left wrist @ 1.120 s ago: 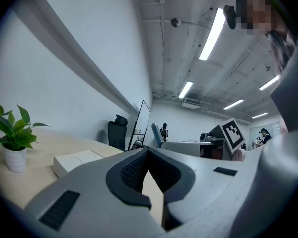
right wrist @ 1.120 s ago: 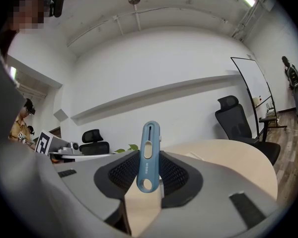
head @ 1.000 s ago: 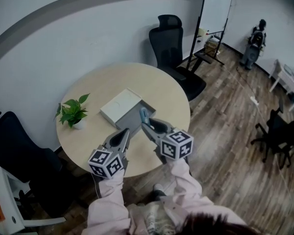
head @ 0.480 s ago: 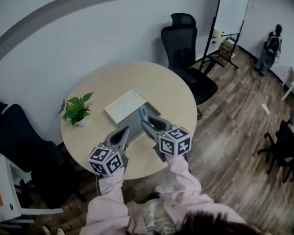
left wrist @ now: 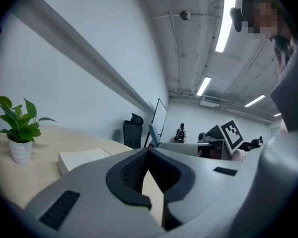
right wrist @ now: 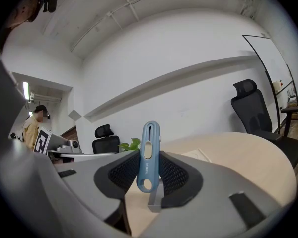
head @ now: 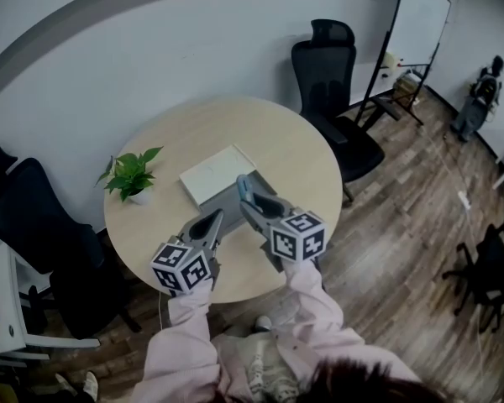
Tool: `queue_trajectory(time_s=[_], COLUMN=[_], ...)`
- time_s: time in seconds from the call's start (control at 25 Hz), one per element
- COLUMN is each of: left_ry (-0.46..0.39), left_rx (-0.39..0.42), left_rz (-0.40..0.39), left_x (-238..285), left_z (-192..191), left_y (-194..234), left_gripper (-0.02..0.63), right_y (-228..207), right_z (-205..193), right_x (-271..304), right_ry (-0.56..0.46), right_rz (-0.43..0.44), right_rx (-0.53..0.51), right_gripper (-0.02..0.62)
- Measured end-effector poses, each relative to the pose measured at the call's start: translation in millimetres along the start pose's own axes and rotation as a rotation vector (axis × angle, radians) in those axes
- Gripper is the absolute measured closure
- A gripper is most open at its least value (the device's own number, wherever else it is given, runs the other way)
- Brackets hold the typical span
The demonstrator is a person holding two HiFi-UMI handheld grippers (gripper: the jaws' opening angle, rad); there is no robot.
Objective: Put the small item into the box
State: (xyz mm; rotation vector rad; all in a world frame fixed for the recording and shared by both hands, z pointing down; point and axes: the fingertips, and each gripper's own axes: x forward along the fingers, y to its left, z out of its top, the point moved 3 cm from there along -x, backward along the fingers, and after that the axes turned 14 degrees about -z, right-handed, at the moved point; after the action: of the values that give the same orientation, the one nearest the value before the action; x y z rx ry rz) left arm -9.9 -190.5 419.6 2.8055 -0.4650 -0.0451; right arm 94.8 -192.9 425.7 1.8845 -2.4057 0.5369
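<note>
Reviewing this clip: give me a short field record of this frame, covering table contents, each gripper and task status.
table: round, light wood
box: white, flat, mid-table, just ahead of both grippers
plant: small, in a white pot, left of the box in the head view
right gripper: shut on the small blue item, which stands upright between the jaws
left gripper: shut, nothing in it
task status: item held, not yet in the box

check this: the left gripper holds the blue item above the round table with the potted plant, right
No: the right gripper holds the blue item, as the right gripper view shows; the left gripper is shut on nothing. It is indeed above the round table with the potted plant.
</note>
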Motion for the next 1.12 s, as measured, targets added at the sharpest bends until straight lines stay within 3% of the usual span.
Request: queue_trajectory(time_s=[0.32,1.12], left_ry=[0.028,0.071], left_rx=[-0.04,-0.142], left_rz=[0.029,-0.009], left_x=[-1,15], left_z=[-12,-30], left_y=[15,76], left_gripper=[0.595,0.595], right_y=[-3,-13], right_z=[-11,-22], right_x=[17,77], right_ry=[0.039,0.113], right_rz=[0.017,-0.041], right_rx=[0.01,-0.032], right_gripper=[0.468,0.468])
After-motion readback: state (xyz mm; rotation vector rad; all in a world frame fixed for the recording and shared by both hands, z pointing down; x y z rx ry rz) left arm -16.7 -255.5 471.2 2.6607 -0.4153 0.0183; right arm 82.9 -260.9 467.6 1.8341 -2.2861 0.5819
